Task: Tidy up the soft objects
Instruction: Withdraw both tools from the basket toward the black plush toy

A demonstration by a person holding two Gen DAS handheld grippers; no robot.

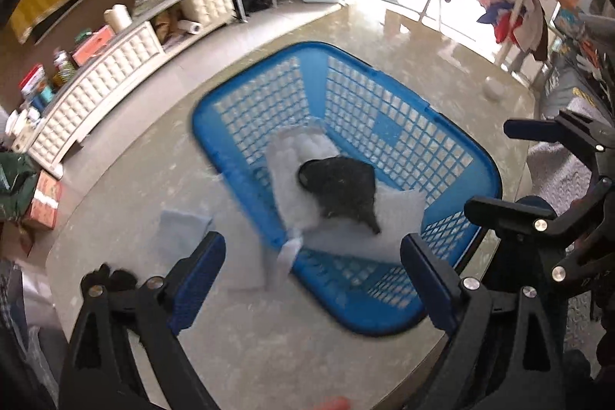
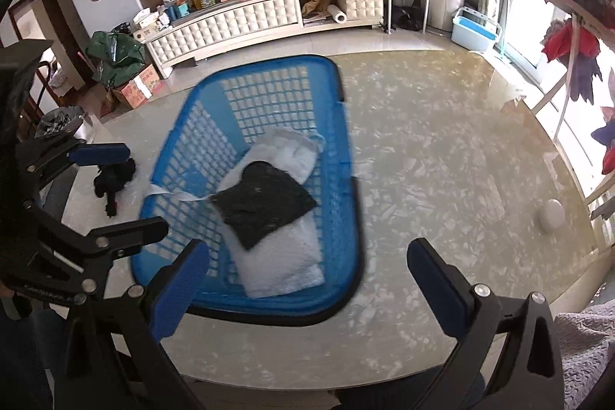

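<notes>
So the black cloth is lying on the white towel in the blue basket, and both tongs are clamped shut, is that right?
Not quite. The black cloth does lie on the white towel in the blue basket, but both tongs are open and hold nothing: the left tongs in the left wrist view, the right tongs in the right wrist view.

One blue basket [image 2: 338,95] holds two cloths: one white towel [image 2: 280,275] and one dark cloth [image 2: 265,206]. Beside the basket lies one black item [image 2: 113,179] and one small white object [image 2: 550,216].
</notes>
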